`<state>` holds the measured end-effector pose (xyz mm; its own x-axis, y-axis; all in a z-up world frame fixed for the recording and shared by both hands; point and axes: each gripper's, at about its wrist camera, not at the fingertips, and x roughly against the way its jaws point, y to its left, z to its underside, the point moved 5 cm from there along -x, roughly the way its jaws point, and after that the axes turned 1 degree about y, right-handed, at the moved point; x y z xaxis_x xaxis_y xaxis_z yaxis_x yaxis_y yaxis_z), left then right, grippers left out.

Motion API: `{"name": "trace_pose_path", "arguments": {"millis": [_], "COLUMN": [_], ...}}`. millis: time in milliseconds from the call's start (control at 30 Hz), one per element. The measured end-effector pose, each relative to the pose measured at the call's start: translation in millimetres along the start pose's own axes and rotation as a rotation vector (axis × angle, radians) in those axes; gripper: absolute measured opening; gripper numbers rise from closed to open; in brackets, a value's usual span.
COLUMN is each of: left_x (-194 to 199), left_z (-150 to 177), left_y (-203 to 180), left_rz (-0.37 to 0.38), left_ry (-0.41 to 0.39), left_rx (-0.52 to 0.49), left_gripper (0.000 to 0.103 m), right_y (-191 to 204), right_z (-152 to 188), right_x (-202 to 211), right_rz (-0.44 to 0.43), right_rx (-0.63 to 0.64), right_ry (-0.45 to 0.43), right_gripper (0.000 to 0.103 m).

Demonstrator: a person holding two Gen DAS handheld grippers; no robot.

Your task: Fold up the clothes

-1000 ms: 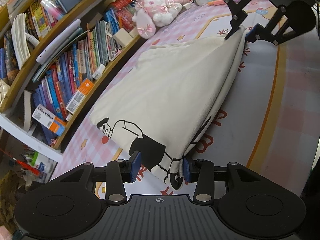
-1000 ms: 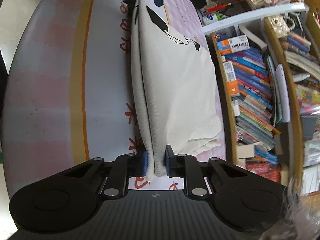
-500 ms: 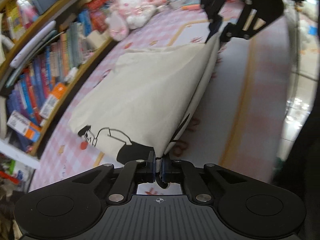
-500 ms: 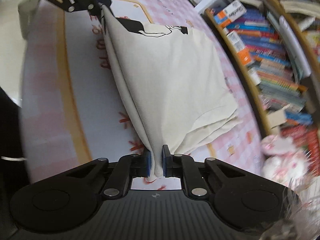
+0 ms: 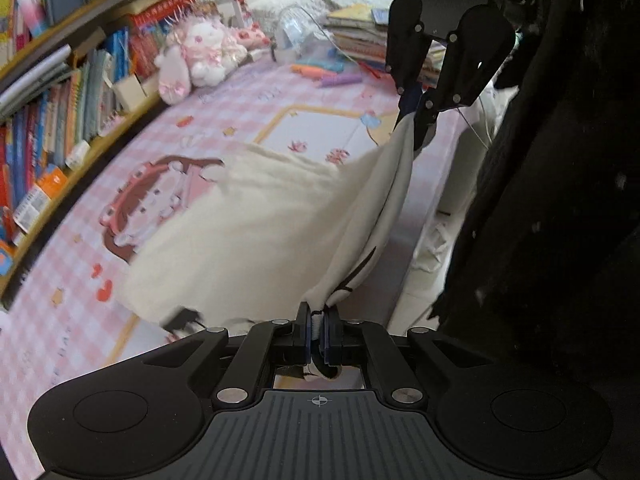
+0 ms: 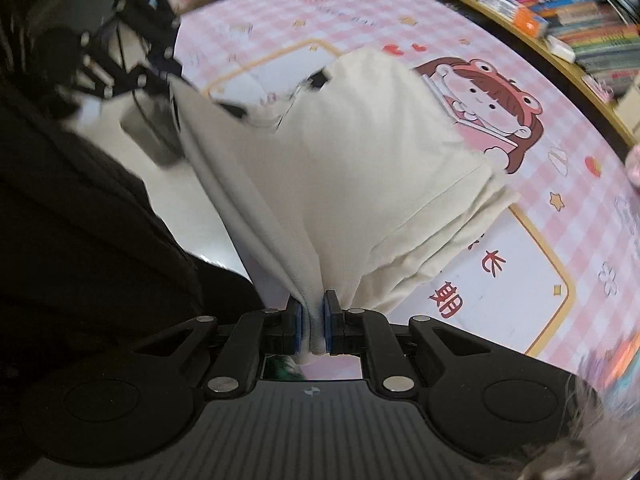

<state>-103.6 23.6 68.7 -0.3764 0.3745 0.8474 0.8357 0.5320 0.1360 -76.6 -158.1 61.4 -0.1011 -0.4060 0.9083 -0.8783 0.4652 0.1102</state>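
Note:
A cream T-shirt [image 5: 260,232] with a black cartoon print hangs folded between both grippers, its far part still resting on the pink mat. My left gripper [image 5: 317,320] is shut on one end of the folded edge, at the bottom of the left wrist view. The right gripper [image 5: 416,120] shows at the upper right there, pinching the other end. In the right wrist view my right gripper [image 6: 313,312] is shut on a thick bunch of the shirt [image 6: 360,140]. The left gripper [image 6: 160,76] is blurred at the upper left, holding the taut edge.
A pink checked mat [image 5: 240,120] with a cartoon girl [image 6: 500,92] covers the table. A bookshelf [image 5: 60,100] runs along its far side. A plush toy [image 5: 196,60], markers [image 5: 336,76] and stacked books [image 5: 360,28] lie at one end. A person's dark clothing [image 5: 560,200] fills the near side.
The left jaws closed on the shirt's printed end. Both grippers rose and tilted, lifting the folded edge off the mat and pulling the shirt nearer, which uncovered the cartoon girl.

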Motion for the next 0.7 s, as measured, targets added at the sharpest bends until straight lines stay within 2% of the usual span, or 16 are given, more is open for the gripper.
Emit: {"name": "trace_pose_path", "arguments": {"millis": [167, 367, 567, 700], "left_x": [6.6, 2.2, -22.7, -48.2], "left_z": [-18.6, -42.6, -46.5, -40.5], "left_y": [35.2, 82.9, 129.9, 153.2], "left_rz": [-0.065, -0.104, -0.091, -0.073], "left_ry": [-0.044, -0.069, -0.077, -0.045], "left_rx": [0.035, 0.097, 0.184, 0.221], "left_gripper": [0.004, 0.005, 0.005, 0.006], "right_y": [-23.6, -63.9, -110.1, -135.8], "right_z": [-26.7, -59.1, -81.3, -92.1], "right_x": [23.7, 28.7, 13.4, -9.0], "right_rz": [0.044, 0.131, 0.148, 0.133], "right_rx": [-0.055, -0.052, -0.106, -0.151], "right_ry": [-0.101, -0.164, -0.175, -0.152], "right_gripper": [0.01, 0.01, 0.009, 0.009]}}
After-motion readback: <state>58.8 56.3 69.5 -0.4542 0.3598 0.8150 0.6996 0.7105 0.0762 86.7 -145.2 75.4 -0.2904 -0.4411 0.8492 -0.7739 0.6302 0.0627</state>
